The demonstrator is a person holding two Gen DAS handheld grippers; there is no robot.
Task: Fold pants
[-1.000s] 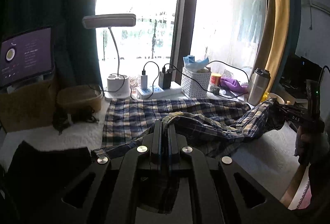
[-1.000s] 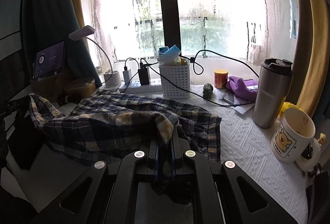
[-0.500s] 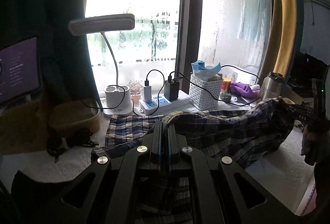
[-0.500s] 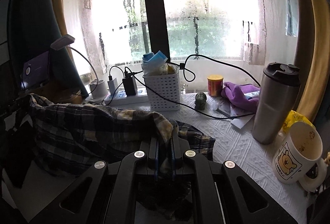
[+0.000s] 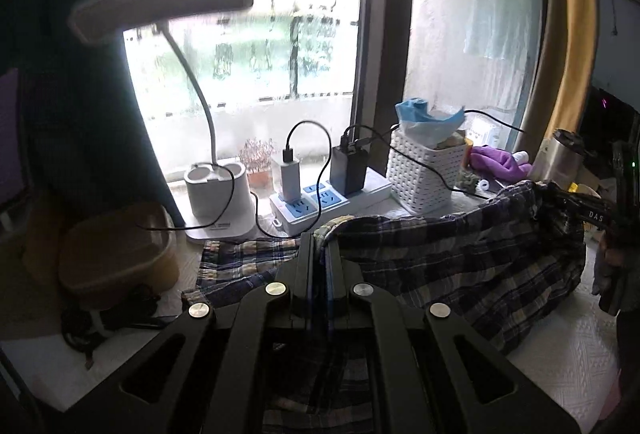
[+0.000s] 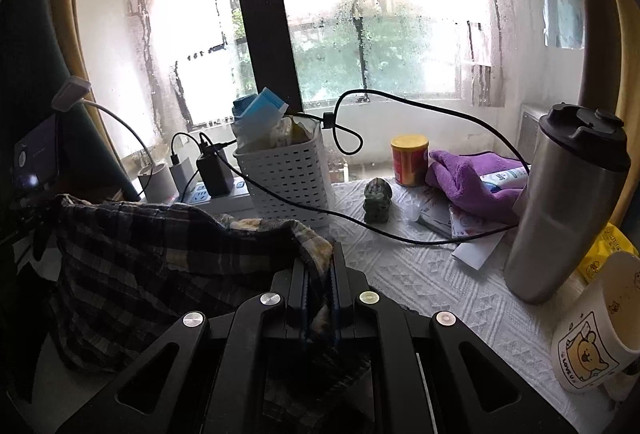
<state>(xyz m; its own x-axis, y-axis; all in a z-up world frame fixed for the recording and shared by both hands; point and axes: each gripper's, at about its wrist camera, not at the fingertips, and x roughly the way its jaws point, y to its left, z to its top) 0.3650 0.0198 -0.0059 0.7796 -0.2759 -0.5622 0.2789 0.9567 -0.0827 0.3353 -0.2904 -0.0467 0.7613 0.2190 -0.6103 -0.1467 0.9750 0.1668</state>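
Dark plaid pants (image 5: 460, 266) hang stretched between my two grippers above the white textured tabletop. My left gripper (image 5: 319, 240) is shut on one edge of the fabric, which bunches at its fingertips. A flat plaid layer (image 5: 240, 262) lies on the table beneath it. In the right wrist view the pants (image 6: 152, 266) sag to the left, and my right gripper (image 6: 318, 258) is shut on a yellowish plaid corner. The right gripper (image 5: 576, 208) also shows at the far right of the left wrist view, and the left gripper (image 6: 44, 210) at the far left of the right wrist view.
Along the window stand a desk lamp (image 5: 218, 194), a power strip (image 5: 328, 198) with chargers and cables, and a white basket (image 6: 286, 178). A steel tumbler (image 6: 560, 210), bear mug (image 6: 596, 334), purple cloth (image 6: 472, 178), yellow tin (image 6: 409, 160) and small figurine (image 6: 377, 202) are right. A brown container (image 5: 116, 254) sits left.
Both grippers have carried the lifted pants edge forward towards the window; the lamp, power strip and basket now look closer, and the fabric covers more of the flat layer.
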